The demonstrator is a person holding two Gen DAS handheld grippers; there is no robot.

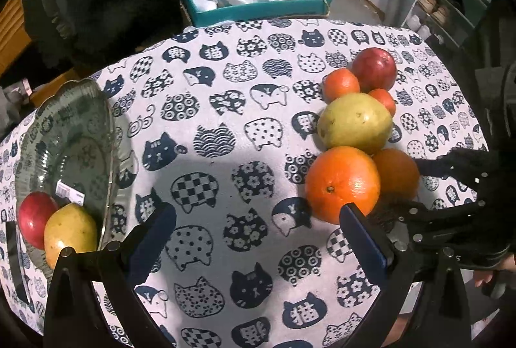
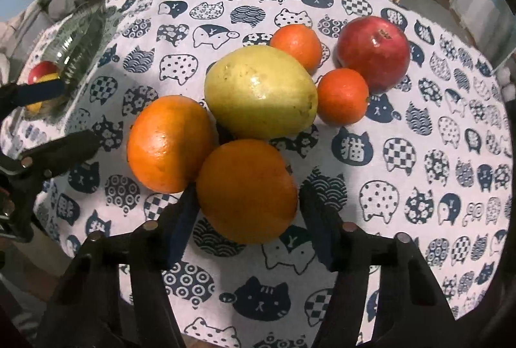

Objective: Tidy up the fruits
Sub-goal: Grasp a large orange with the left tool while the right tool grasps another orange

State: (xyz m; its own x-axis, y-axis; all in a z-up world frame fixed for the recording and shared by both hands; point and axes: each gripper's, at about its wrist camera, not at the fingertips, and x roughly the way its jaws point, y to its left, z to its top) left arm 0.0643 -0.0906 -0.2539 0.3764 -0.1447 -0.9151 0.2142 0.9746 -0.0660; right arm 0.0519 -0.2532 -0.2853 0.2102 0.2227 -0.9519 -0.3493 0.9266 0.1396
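Six fruits sit bunched together on the bench, on a cat-print tablecloth [image 2: 419, 154]. In the right wrist view the nearest orange [image 2: 246, 191] lies just ahead of the right claw [image 2: 246, 212], whose two fingers stand spread to either side of it, one at its 9 o'clock and one at its 3 o'clock; whether the pads touch the peel cannot be told. A second orange [image 2: 169, 143] touches it at 10 o'clock, and a large yellow-green pear [image 2: 261, 91] rests against both at 12 o'clock. Beyond the pear, a small tangerine [image 2: 296, 45] sits at its 1 o'clock, another tangerine [image 2: 343, 96] just beside it at 3 o'clock, and a red apple [image 2: 374, 50] touches that second tangerine on its far side. In the left wrist view the left claw [image 1: 258, 219] is spread wide over bare cloth, gripping nothing, with the fruit cluster at its 2 o'clock and its right finger tip just beside the nearer orange [image 1: 342, 183]. At 9 o'clock in that view a clear glass dish [image 1: 80, 129] holds a red apple [image 1: 36, 219] and a yellow pear [image 1: 70, 230], touching each other. Past the far edge of the bench, at 12 o'clock, a teal bin [image 1: 258, 9] holds plastic bags.
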